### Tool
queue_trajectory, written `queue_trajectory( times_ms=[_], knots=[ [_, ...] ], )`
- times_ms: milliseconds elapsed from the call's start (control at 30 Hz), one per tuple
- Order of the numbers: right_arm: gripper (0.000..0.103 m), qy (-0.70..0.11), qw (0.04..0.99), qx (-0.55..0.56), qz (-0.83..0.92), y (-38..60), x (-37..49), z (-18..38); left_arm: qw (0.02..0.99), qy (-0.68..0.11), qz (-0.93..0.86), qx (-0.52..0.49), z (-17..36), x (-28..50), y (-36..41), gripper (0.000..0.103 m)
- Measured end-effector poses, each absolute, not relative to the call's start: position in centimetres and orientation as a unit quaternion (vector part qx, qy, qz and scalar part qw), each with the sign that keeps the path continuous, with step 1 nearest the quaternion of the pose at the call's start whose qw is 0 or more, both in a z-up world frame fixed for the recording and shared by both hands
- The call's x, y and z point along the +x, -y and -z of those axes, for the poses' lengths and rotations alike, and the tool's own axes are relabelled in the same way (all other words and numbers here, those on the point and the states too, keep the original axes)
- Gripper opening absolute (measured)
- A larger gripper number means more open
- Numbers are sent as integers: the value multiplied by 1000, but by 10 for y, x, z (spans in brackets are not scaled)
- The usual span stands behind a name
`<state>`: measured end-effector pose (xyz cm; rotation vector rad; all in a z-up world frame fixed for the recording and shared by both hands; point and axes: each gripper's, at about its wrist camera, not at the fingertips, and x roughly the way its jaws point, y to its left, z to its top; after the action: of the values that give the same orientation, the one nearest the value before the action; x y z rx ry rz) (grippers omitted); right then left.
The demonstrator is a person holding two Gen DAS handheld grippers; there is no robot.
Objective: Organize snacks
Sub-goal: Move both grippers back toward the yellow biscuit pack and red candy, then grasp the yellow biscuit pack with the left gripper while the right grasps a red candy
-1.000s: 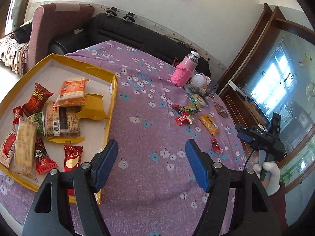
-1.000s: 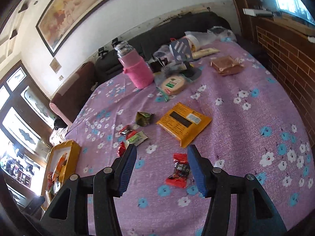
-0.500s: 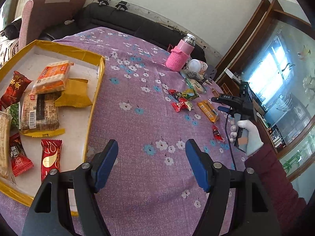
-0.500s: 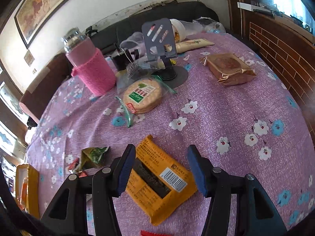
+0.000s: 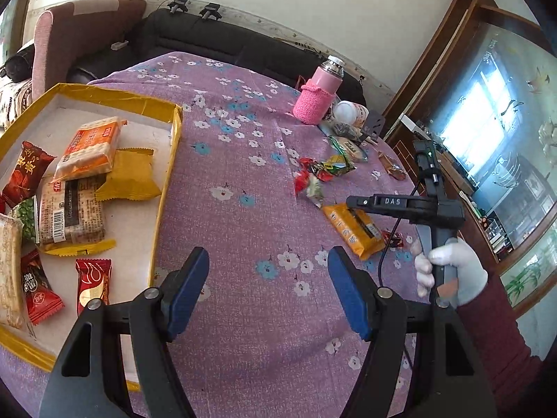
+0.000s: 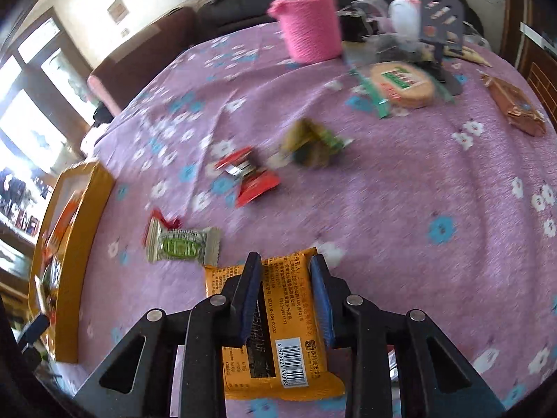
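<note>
My right gripper has its blue fingers closed against the two sides of an orange snack packet, which lies on the purple flowered tablecloth; the view is motion-blurred. In the left wrist view the right gripper sits over the same orange packet. My left gripper is open and empty above the cloth, right of the yellow-rimmed tray that holds several packets. Loose candies lie further back; a green-and-white candy lies left of the orange packet.
A pink sleeved bottle, a round wrapped biscuit, a phone stand and a brown packet are at the table's far side. The tray's yellow wall is at left. A sofa stands behind the table.
My right gripper moved down and left over the orange packet and narrowed its jaws around it. My left gripper drifted slightly; the tray shifted left in its view.
</note>
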<state>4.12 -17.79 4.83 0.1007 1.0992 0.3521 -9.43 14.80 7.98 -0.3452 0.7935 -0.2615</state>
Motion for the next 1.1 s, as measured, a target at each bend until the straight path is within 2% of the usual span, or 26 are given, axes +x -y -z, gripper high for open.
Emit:
queue_trajectory(
  times_ms=[67, 100, 167, 200, 233, 300, 467, 667, 867, 933, 1100],
  knots=[
    [33, -532, 815, 57, -223, 158, 16, -47, 898, -386, 132, -165, -79, -97, -142, 70],
    [27, -530, 809, 63, -244, 155, 4, -50, 897, -388, 135, -164, -79, -98, -139, 70],
    [31, -495, 834, 74, -233, 172, -15, -68, 894, -395, 139, -157, -77, -100, -133, 70],
    [37, -476, 851, 83, -206, 189, -22, -78, 893, -398, 142, -158, -76, -101, -130, 70],
    [49, -455, 866, 101, -180, 212, -30, -86, 890, -399, 147, -163, -75, -102, -129, 70],
    [61, -427, 884, 138, -130, 257, -40, -92, 886, -407, 153, -163, -71, -100, -126, 70],
    [61, -439, 874, 190, -88, 315, -24, -71, 868, -441, 164, -158, -62, -88, -109, 70],
    [61, -465, 862, 184, -86, 303, -12, -38, 831, -495, 190, -167, -34, -77, -77, 70],
    [61, -510, 814, 225, -164, 278, -37, -37, 835, -498, 193, -131, -29, -56, -43, 70],
    [59, -509, 811, 217, -190, 271, -43, -40, 838, -499, 191, -111, -28, -47, -33, 70],
    [62, -459, 872, 112, -126, 256, -43, -54, 844, -497, 188, -70, -27, -28, -14, 70]
  ],
)
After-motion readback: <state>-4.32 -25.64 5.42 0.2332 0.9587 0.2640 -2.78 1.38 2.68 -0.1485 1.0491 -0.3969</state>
